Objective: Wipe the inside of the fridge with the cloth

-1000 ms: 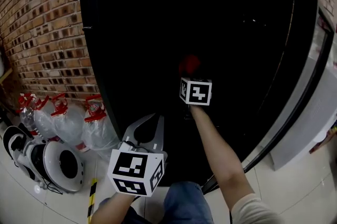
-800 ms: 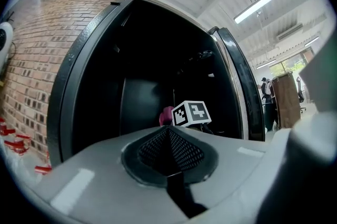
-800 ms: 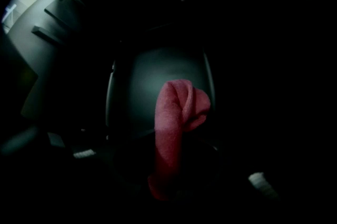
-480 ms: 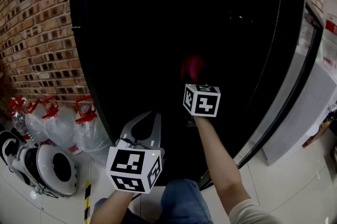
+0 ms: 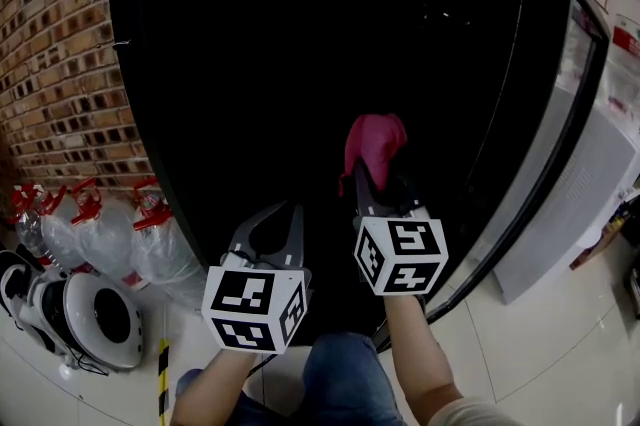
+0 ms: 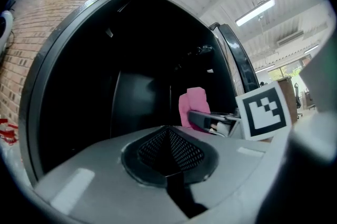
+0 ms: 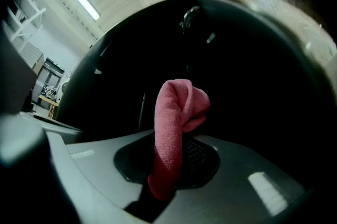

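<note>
The left tool (image 5: 287, 214) is idling nearest, its jaws pressing together on nothing, just left of the right tool (image 5: 372, 186). The right tool is clenching the pink cloth (image 5: 375, 142), which is poking past its tips and flopping over. Beyond both tools the fridge (image 5: 250, 54) is gaping dark. The cloth seems to be touching no wall, so the approach is likely underway. Next it needs pushing forward until pressing, then sweeping.
</note>
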{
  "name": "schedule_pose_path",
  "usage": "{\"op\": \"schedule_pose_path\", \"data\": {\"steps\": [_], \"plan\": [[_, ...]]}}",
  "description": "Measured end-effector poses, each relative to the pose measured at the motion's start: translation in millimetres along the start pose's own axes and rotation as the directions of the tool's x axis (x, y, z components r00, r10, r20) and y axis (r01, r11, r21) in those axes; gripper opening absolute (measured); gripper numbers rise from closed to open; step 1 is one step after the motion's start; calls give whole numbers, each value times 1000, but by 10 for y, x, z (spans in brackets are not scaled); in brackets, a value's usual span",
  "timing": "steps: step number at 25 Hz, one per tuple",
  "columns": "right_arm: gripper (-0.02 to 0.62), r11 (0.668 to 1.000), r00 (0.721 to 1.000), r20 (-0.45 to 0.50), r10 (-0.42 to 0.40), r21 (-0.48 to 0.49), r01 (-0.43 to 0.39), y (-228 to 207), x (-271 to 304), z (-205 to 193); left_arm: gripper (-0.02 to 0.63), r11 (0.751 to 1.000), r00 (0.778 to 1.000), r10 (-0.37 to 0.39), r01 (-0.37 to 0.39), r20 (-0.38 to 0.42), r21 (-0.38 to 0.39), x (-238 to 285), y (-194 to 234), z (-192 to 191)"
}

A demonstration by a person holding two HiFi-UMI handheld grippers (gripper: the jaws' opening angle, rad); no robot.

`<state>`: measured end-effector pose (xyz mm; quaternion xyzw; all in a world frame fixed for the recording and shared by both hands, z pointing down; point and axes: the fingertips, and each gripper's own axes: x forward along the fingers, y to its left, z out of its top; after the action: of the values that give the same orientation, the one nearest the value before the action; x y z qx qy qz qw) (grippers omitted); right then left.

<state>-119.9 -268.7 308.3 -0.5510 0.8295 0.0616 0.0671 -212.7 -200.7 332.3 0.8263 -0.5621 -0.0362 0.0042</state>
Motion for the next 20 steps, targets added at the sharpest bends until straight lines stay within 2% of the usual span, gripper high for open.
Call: {"op": "schedule_pose_path", "data": {"steps": [6,9,13,17,20], "plan": [[61,999,999,32,-13,-51,15,57,-405,-47,9,1000,1000,1,-1,-7,-6,59,-7,-61],[61,999,999,31,30,-31,-29,146,-452,-52,9,1000,1000,-2,1,-13,-18,61,-26,-84],[61,995,994,63,84,-59,-80,336,-606,26,9,1000,1000,6,-6,9,-25,-96,-67,-80],[61,985,983,86,161,-77,-154,648,-692,-22,9,998,998,52,-52,18,-24,-307,55,-197],[61,973,973,69,221,-86,-215,909,-745,-120,9,994,994,105,-105,11,-31,-484,172,-252]]}}
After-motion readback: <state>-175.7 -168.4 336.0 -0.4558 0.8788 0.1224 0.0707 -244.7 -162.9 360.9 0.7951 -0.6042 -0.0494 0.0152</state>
